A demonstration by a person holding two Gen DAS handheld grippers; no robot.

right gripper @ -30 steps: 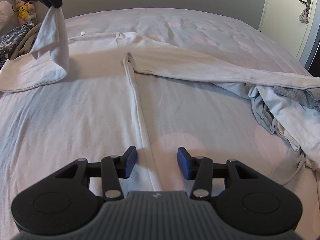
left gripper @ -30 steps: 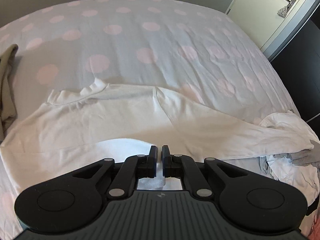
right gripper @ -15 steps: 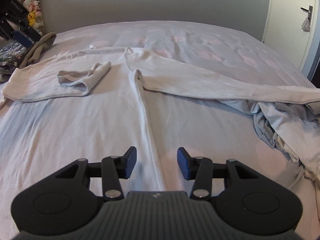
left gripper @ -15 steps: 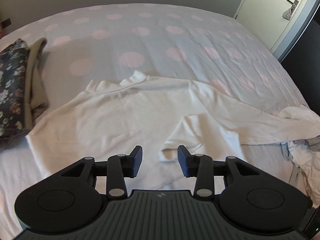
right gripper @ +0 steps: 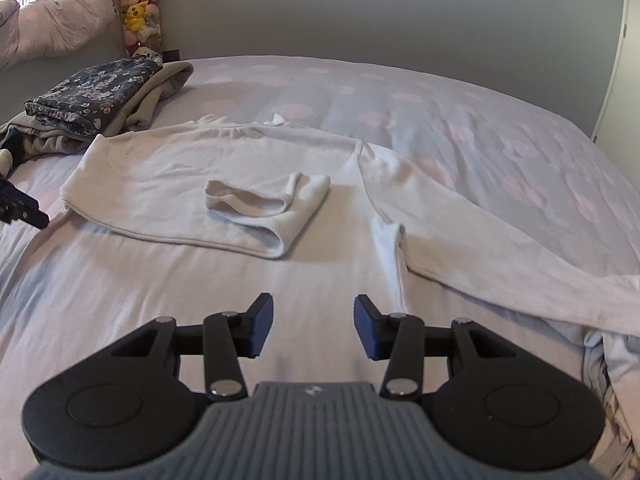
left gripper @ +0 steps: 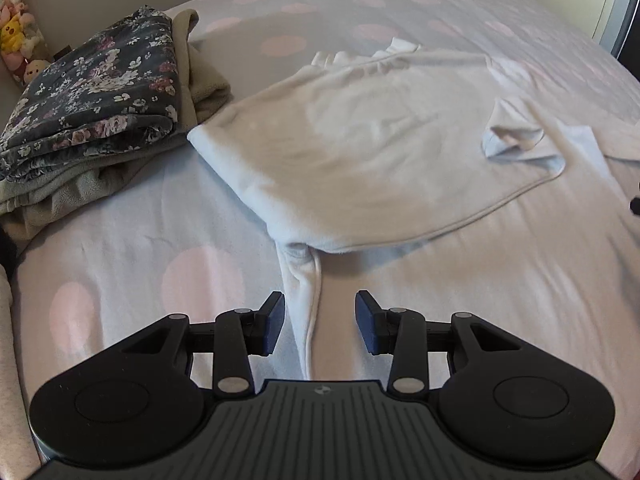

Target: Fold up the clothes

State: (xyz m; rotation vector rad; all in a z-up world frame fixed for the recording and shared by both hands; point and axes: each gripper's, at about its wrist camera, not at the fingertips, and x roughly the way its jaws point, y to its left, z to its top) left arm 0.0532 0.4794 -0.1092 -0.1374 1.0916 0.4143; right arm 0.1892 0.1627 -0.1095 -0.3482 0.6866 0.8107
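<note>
Left wrist view: the left hand-held gripper (left gripper: 320,322), black arms with blue rubber pads, hangs with its jaws parted, gripping nothing; a narrow ridge of white fabric lies on the bed below the gap. Ahead, a white long-sleeved top (left gripper: 360,152) of soft knit lies flat on the bed (left gripper: 140,248), one sleeve folded across its body, the ribbed cuff (left gripper: 512,136) curled open. The bed sheet is pale lilac with large pink dots, lightly wrinkled. At far left sits a folded stack: dark floral fabric (left gripper: 100,92) on beige fleece (left gripper: 200,80).

Right wrist view: the right hand-held gripper (right gripper: 314,330) also stands parted and empty above bare sheet. The top's other sleeve (right gripper: 500,248) stretches right toward a crumpled pile of pale clothes (right gripper: 612,368). Plush toys (right gripper: 138,8) stand by the wall. No readable writing shows.
</note>
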